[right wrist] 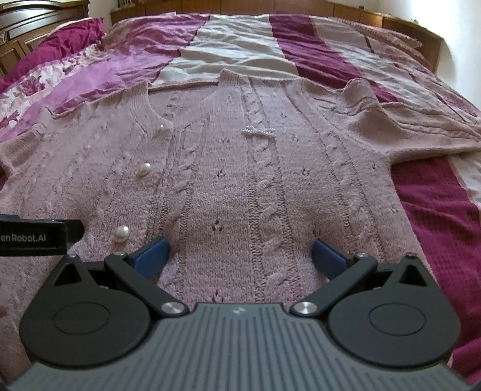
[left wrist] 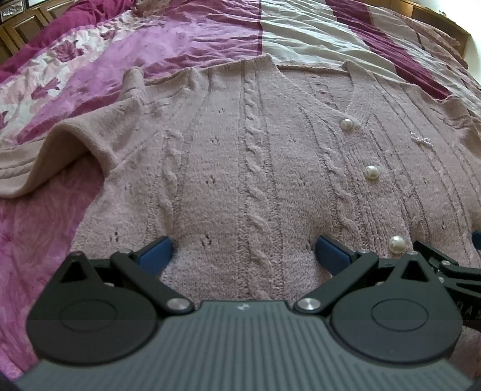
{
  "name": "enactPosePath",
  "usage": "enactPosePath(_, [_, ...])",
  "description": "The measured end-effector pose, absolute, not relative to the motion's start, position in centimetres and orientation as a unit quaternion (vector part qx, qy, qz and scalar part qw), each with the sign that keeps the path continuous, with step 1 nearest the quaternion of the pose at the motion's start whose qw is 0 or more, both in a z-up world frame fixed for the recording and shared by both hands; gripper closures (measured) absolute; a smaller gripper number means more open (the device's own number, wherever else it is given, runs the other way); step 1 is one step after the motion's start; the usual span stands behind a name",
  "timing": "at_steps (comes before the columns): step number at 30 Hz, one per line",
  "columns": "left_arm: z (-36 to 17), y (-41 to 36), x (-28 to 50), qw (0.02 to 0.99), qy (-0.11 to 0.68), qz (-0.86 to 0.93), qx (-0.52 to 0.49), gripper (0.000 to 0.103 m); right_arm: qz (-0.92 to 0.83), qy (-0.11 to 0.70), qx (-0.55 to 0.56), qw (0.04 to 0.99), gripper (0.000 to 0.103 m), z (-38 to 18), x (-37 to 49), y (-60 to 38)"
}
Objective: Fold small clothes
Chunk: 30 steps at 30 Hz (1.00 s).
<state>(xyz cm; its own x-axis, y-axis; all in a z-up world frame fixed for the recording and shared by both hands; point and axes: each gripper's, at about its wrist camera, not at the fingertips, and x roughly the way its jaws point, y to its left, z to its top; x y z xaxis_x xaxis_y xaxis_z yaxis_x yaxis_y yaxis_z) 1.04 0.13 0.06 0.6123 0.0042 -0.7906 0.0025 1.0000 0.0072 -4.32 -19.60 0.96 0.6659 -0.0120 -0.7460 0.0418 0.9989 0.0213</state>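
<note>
A pale pink cable-knit cardigan (left wrist: 240, 156) with pearl buttons (left wrist: 372, 172) lies flat, front up, on the bed. It also shows in the right wrist view (right wrist: 240, 186). My left gripper (left wrist: 243, 249) is open over the hem on the cardigan's left half, blue pads wide apart, holding nothing. My right gripper (right wrist: 240, 252) is open over the hem on the right half, empty. The left sleeve (left wrist: 75, 144) lies bunched out to the left. The right sleeve (right wrist: 405, 126) spreads to the right. A small beaded bow (right wrist: 258, 130) sits on the chest.
The bedspread (right wrist: 240, 45) has purple, white and maroon stripes, with a floral part (left wrist: 45, 69) at the left. A wooden headboard (right wrist: 390, 21) runs along the far edge. The left gripper's body (right wrist: 39, 237) shows at the right view's left edge.
</note>
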Motion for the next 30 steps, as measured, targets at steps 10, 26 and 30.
enactPosePath(10, [0.3, 0.1, 1.2, 0.893, 0.450, -0.005, 0.004, 0.000, -0.015, 0.434, 0.025, 0.900, 0.000, 1.5, -3.5, -19.7])
enactPosePath(26, [0.9, 0.0, 1.4, 0.885, 0.465, -0.003, 0.005, 0.000, -0.009, 0.457, 0.037, 0.889, 0.000, 1.9, -2.7, -20.1])
enactPosePath(30, [1.2, 0.0, 1.4, 0.882, 0.470, -0.002, 0.003, 0.000, -0.007, 0.460, 0.042, 0.887, 0.000, 2.1, -2.6, -20.3])
